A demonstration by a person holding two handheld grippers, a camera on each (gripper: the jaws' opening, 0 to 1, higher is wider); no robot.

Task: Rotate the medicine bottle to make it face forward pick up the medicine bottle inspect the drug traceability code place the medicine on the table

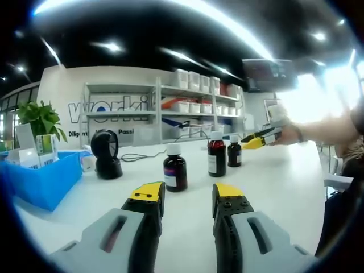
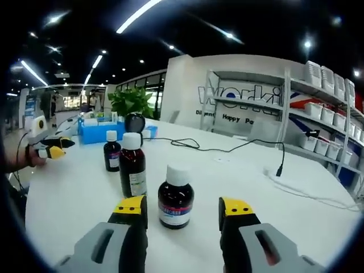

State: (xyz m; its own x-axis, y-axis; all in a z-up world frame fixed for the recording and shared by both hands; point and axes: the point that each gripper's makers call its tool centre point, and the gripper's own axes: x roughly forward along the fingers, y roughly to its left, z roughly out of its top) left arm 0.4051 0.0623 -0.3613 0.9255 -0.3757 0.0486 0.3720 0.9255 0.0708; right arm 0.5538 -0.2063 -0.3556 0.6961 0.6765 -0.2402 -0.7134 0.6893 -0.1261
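Both my tongs gape empty: left gripper [image 1: 187, 196] and right gripper [image 2: 182, 209] near the medicine bottle [image 2: 175, 197].

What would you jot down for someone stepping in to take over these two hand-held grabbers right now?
Left gripper: open, empty, low over the white table.
Right gripper: open, empty, aimed at the nearest medicine bottle.
Three brown bottles stand upright in a row, white caps on; the black scanner stands by the blue bin.
Done: nothing visibly; no bottle is held.
Left: turn a bottle label-forward, lift it, check its code, set it down.
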